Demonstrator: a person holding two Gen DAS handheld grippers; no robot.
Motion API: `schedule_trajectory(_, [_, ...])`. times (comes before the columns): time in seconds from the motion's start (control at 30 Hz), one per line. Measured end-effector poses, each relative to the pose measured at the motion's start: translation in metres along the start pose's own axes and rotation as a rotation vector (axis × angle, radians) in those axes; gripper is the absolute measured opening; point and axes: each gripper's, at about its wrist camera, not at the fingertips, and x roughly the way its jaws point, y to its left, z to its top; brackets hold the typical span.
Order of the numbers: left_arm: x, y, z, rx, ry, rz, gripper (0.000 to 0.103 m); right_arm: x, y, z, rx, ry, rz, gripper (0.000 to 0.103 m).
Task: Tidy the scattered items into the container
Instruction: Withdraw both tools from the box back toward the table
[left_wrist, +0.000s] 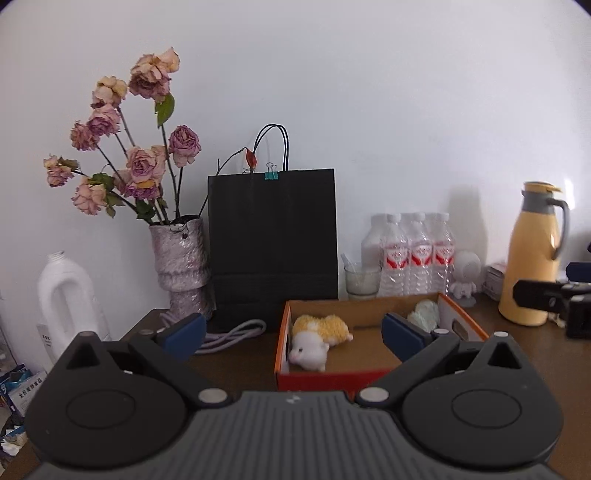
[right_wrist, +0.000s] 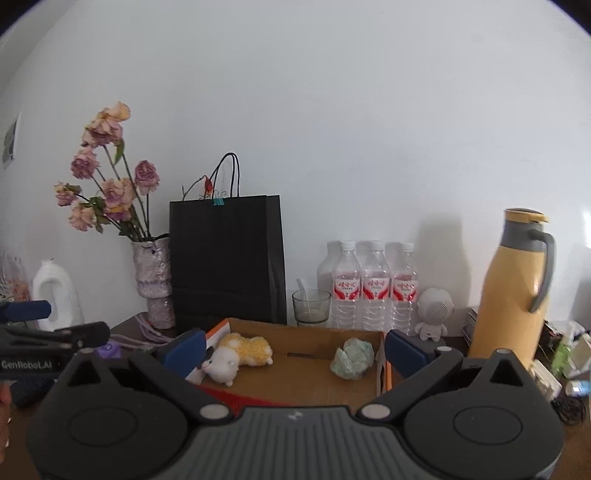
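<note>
Both claws, nearest the lenses, are standing with jaws wide apart and nothing between the blue pads: left gripper (left_wrist: 293, 332) and right gripper (right_wrist: 294, 349) are each pointing slightly downward at the cardboard box (right_wrist: 380, 345), probably because a drop has been made or a fresh item is being sought. Behind the box, along the back edge of the desk (left_wrist: 517, 354), the black paper bag (left_wrist: 273, 243) is standing upright against the wall, apparently parked out of the working area, with a teal binder clip (left_wrist: 271, 175) pinching its rim. At the back right corner the yellow thermos jug (right_wrist: 513, 291) is standing upright, well apart from the box. Dried roses in a pale vase (left_wrist: 181, 266) are occupying the back left corner, leaning toward the bag. Three water bottles (right_wrist: 375, 284) are lining up just beside one another between bag and jug, a glass with a spoon (right_wrist: 311, 307) in front of their left end. Inside the box, which is sitting open-topped near the front edge so items can be dropped straight in, the yellow-and-white plush toy (left_wrist: 319, 338) is lying against the left wall and the pale green crumpled item (right_wrist: 351, 358) is resting near the right wall. A purple cord (left_wrist: 232, 334) is lying loose on the desk left of the box; judged still untidied.
</note>
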Motion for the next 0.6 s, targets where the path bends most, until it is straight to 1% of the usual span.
schedule_trajectory(0.07, [-0.026, 0.001, -0.017, -0.001, -0.003, -0.023, 0.103, -0.030, 0.000, -0.018, 0.004, 0.009, -0.014, 0.103])
schedule_trajectory(0.13, [-0.054, 0.003, -0.036, -0.036, -0.011, -0.044, 0.103, -0.059, 0.001, -0.037, 0.013, 0.031, -0.013, 0.103])
schedule_trajectory(0.2, [-0.073, 0.004, -0.052, -0.057, -0.005, -0.048, 0.103, -0.082, 0.002, -0.052, 0.032, 0.039, -0.004, 0.103])
schedule_trajectory(0.3, [-0.099, 0.005, -0.076, -0.059, 0.036, -0.035, 0.103, -0.114, 0.006, -0.075, 0.047, 0.071, -0.004, 0.103])
schedule_trajectory(0.37, [-0.115, 0.006, -0.089, -0.054, 0.067, -0.030, 0.103, -0.135, 0.010, -0.092, 0.064, 0.093, -0.035, 0.103])
schedule_trajectory(0.43, [-0.131, 0.009, -0.100, -0.046, 0.082, -0.033, 0.103, -0.157, 0.015, -0.108, 0.077, 0.089, -0.047, 0.103])
schedule_trajectory(0.53, [-0.144, 0.013, -0.112, -0.043, 0.093, -0.049, 0.103, -0.180, 0.024, -0.123, 0.046, 0.089, -0.010, 0.103])
schedule_trajectory(0.6, [-0.136, 0.012, -0.119, -0.050, 0.131, -0.039, 0.103, -0.182, 0.028, -0.125, 0.027, 0.103, -0.006, 0.103])
